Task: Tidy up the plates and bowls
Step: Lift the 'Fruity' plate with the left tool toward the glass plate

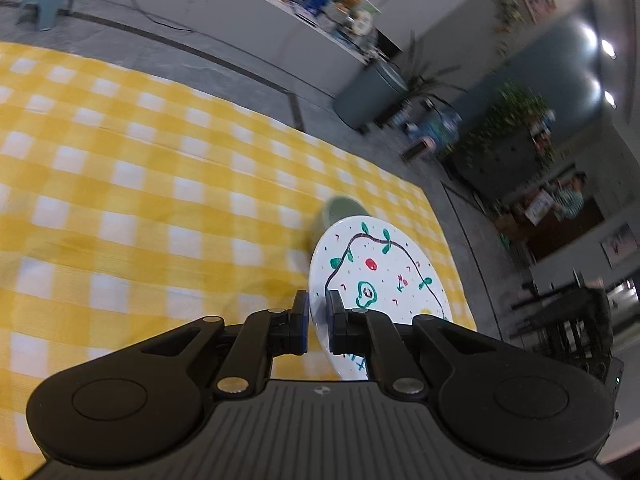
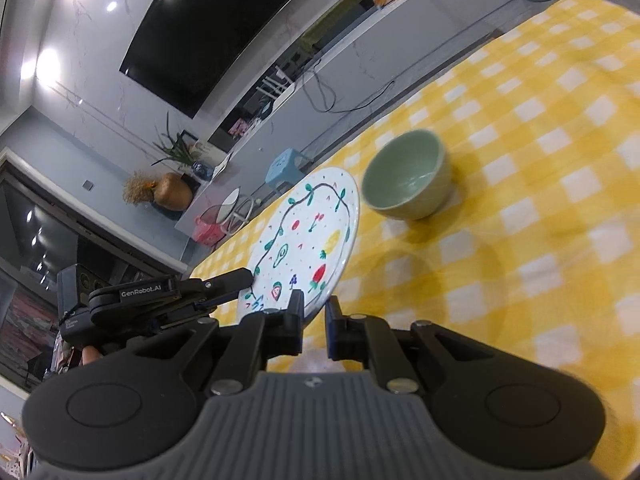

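Above the yellow checked tablecloth point(image 2: 540, 184) a white plate point(image 2: 308, 236) with painted fruits and a vine line is held clear of the cloth, tilted, by both grippers at once. The left gripper point(image 1: 318, 320) is clenched on the near rim of the plate, one pad on each face. The right gripper point(image 2: 314, 312) grasps the rim on the other side in the same way; in its view the left gripper comes in from the left and meets the plate edge.

On the left wrist view the cloth is wide and bare to the left of the plate, so much room is open there. The far edge of the table runs diagonal, and behind it is grey floor. The right corner of the cloth lies close behind the plate.

A green bowl point(image 2: 408, 174) stands upright on the cloth just beyond the plate, apart from it; nothing is inside. From the left wrist the bowl is mostly hidden behind the plate.

Off the table, a small blue stool point(image 1: 48, 0) stands on the floor, and a long white shelf point(image 1: 256, 4) carries snack bags
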The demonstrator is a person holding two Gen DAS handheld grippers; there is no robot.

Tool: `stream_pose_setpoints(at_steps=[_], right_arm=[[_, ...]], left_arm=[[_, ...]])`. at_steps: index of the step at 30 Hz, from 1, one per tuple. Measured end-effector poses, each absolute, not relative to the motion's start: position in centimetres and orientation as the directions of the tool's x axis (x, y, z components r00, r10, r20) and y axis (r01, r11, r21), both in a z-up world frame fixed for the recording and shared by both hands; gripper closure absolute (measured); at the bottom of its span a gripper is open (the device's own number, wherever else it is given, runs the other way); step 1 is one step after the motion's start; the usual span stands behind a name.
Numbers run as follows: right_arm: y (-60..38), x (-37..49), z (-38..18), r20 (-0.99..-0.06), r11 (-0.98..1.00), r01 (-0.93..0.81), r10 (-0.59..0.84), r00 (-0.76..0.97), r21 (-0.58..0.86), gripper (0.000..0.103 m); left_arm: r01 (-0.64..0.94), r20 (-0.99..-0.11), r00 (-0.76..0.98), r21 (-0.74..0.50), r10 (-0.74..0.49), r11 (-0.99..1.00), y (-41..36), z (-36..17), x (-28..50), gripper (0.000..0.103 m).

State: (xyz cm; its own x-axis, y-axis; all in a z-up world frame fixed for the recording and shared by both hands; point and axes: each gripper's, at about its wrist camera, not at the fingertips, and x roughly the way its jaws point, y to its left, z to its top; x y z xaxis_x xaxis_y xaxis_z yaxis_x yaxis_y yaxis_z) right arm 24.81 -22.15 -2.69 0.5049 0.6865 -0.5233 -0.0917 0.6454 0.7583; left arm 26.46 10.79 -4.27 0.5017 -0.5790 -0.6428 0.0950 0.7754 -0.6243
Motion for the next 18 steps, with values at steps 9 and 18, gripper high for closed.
stream_pose_setpoints(at_steps=[9, 18], right_arm=[[-27.4, 20.2, -2.8, -0.553, 0.658, -0.004, 0.637, 0.536, 0.753, 0.095], [-30.3, 16.1, -3.8, -0.579, 0.642, 0.09, 0.612, 0.538, 0.762, 0.094]], left_arm=[[0.206, -0.674, 0.376, -0.609, -0.636, 0.766, 5.1, -4.7, 26.1, 0.094], [0.294, -0.726, 0.257, -0.569, -0.637, 0.767, 1.2, -5.4, 25.2, 0.094]])
